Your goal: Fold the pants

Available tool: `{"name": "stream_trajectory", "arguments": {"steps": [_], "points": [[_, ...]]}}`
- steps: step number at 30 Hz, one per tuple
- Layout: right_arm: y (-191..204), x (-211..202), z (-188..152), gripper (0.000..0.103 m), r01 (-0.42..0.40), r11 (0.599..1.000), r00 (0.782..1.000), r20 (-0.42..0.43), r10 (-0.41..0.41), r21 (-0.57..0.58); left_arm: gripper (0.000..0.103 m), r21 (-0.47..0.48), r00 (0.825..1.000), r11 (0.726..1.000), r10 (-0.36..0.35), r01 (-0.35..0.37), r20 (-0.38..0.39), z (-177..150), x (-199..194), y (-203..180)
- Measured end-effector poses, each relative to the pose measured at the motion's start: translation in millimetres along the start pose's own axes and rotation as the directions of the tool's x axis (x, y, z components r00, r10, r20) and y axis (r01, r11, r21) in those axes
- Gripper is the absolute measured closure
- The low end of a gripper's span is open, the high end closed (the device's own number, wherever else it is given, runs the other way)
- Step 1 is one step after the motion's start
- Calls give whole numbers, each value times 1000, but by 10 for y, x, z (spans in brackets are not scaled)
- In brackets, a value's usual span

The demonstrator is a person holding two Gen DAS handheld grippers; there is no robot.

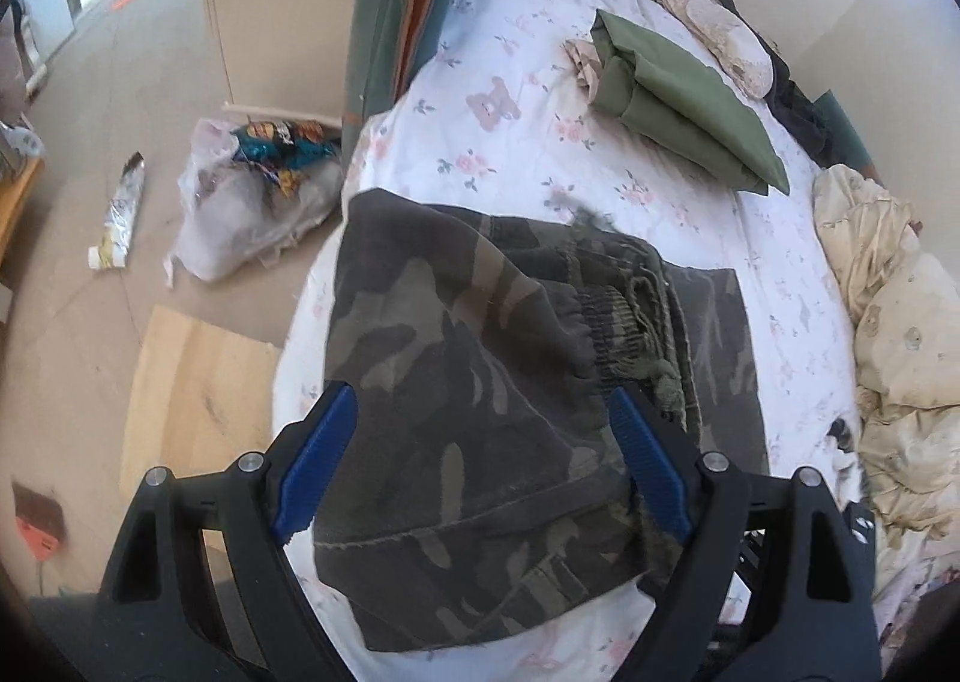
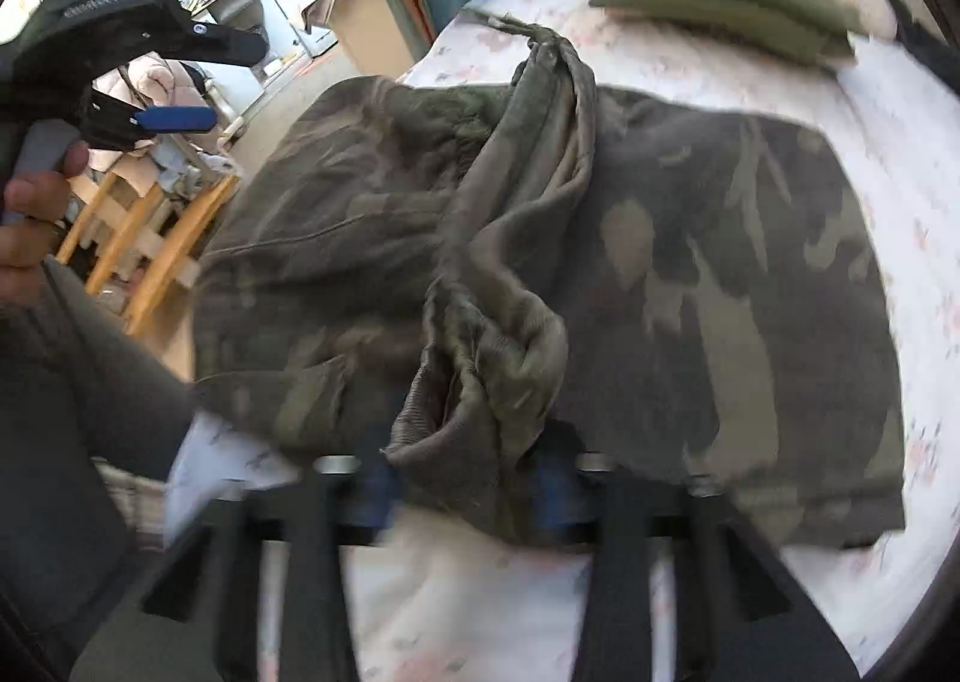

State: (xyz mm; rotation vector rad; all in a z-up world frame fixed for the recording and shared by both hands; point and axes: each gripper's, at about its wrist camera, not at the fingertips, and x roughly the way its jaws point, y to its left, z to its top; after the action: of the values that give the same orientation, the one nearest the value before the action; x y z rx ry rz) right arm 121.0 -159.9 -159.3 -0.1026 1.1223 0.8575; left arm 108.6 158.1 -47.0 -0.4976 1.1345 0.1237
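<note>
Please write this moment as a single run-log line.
task: fold pants | camo pants: folded on floral bedsheet | left gripper: open above pants | right gripper: open, blurred

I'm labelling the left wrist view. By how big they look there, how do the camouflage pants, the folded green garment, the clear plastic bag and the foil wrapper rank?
1. camouflage pants, though nearest the camera
2. folded green garment and clear plastic bag, too alike to rank
3. foil wrapper

White floral bedsheet as landmark. On it, far end: folded olive-green cloth, cream lace fabric just behind. Crumpled cream quilt along its right edge. Off its left edge, on floor: clear plastic bag of coloured wrappers, flat cardboard sheet, silver foil wrapper.
</note>
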Motion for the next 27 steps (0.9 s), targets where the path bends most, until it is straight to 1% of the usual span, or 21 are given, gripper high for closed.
{"name": "stream_trajectory", "arguments": {"steps": [3, 4, 6, 7, 8, 9, 10, 12, 13, 14, 15, 16, 18, 20, 21, 22, 23, 24, 25, 26, 27], "points": [[60, -241, -59, 48, -90, 996, 995, 50, 88, 29, 19, 26, 1000, 1000, 4, -5, 3, -24, 1, -79], [2, -328, -55, 48, -100, 993, 990, 103, 92, 69, 19, 45, 1000, 999, 14, -14, 8, -39, 8, -123], [-147, -394, -36, 48, -98, 984, 983, 168, 72, 151, 19, 88, 999, 995, 34, -35, 11, -65, 51, -218], [-246, -343, -25, 51, -92, 972, 982, 180, 53, 218, 19, 103, 999, 994, 43, -44, 10, -75, 81, -262], [-337, -283, -37, 54, -114, 956, 981, 185, 64, 270, 19, 120, 999, 991, 51, -52, 6, -93, 114, -313], [-372, -198, -22, 64, -139, 941, 980, 181, 86, 308, 19, 145, 998, 988, 62, -61, -7, -124, 174, -396], [-391, -50, -26, 69, -154, 926, 982, 158, 105, 344, 19, 159, 998, 985, 68, -64, -15, -145, 209, -441], [-328, 177, -45, 69, -176, 921, 982, 119, 143, 348, 19, 197, 996, 978, 81, -72, -39, -214, 320, -586], [-226, 329, -71, 69, -189, 924, 982, 70, 175, 333, 19, 219, 995, 973, 89, -75, -54, -248, 378, -660], [-149, 438, -73, 69, -185, 927, 982, 23, 188, 327, 19, 241, 993, 968, 95, -76, -66, -277, 427, -729], [-119, 465, -62, 68, -178, 930, 983, 7, 186, 323, 19, 263, 992, 962, 102, -79, -75, -307, 471, -801], [-100, 421, -43, 66, -179, 932, 983, 11, 185, 316, 19, 283, 991, 956, 108, -83, -76, -329, 501, -874], [-158, 224, -23, 66, -190, 920, 982, 53, 182, 342, 19, 303, 991, 949, 111, -84, -72, -346, 523, -962], [-404, -90, -46, 64, -186, 883, 981, 129, 144, 431, 19, 316, 992, 945, 109, -85, -62, -351, 529, -1034], [-533, -229, -77, 53, -187, 859, 979, 166, 120, 476, 19, 320, 992, 943, 112, -88, -56, -353, 534, -1061], [-706, -402, -134, 40, -172, 830, 975, 209, 68, 531, 19, 324, 992, 942, 112, -89, -55, -358, 545, -1089], [-879, -567, -206, 34, -132, 799, 971, 240, -16, 587, 19, 326, 992, 941, 112, -88, -58, -360, 564, -1113], [-1059, -713, -301, 30, -96, 757, 959, 263, -103, 646, 19, 330, 991, 940, 115, -88, -63, -372, 587, -1135], [-1234, -798, -404, 30, -72, 705, 949, 267, -170, 705, 19, 337, 990, 937, 121, -92, -67, -390, 617, -1161], [-1381, -833, -488, 29, -66, 654, 942, 264, -208, 753, 19, 347, 989, 933, 129, -97, -70, -412, 651, -1187], [-1497, -839, -584, 29, -78, 602, 937, 264, -228, 795, 19, 358, 988, 928, 136, -102, -71, -430, 680, -1215]]}}
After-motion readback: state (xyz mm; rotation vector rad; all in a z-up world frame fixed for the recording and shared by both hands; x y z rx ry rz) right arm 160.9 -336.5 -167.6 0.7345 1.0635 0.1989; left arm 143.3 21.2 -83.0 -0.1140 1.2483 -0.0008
